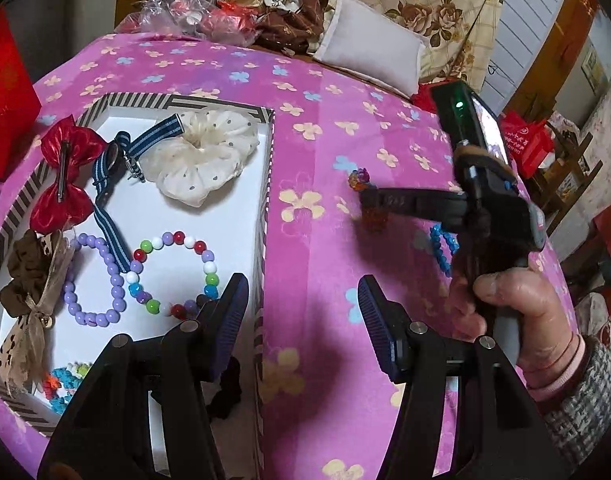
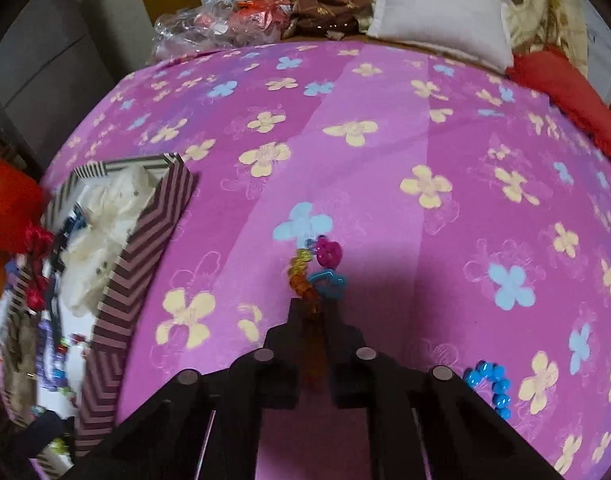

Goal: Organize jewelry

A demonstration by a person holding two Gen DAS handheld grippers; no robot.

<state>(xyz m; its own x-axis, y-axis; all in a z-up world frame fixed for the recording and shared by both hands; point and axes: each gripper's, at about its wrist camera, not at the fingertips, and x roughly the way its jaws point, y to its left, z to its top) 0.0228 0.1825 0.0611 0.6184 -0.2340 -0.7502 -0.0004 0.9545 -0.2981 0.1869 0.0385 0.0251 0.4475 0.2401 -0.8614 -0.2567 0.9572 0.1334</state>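
Observation:
A striped box (image 1: 267, 184) lies on the pink flowered cloth and holds a red bow (image 1: 65, 176), a cream scrunchie (image 1: 199, 156), a purple bead bracelet (image 1: 91, 280), a multicolour bead bracelet (image 1: 173, 272) and other pieces. My left gripper (image 1: 303, 316) is open and empty, over the box's right wall. My right gripper (image 2: 313, 312) is shut on a multicolour flower-bead bracelet (image 2: 317, 268), just above the cloth; it also shows in the left wrist view (image 1: 367, 196). A blue bead bracelet (image 2: 491, 386) lies on the cloth to its right. The box (image 2: 145, 248) sits left of it.
A white pillow (image 1: 369, 52), floral bedding (image 1: 433, 12) and plastic bags (image 1: 193, 12) are piled at the far edge of the cloth. A red bag (image 1: 5, 96) stands left of the box. Open pink cloth lies between the box and the right gripper.

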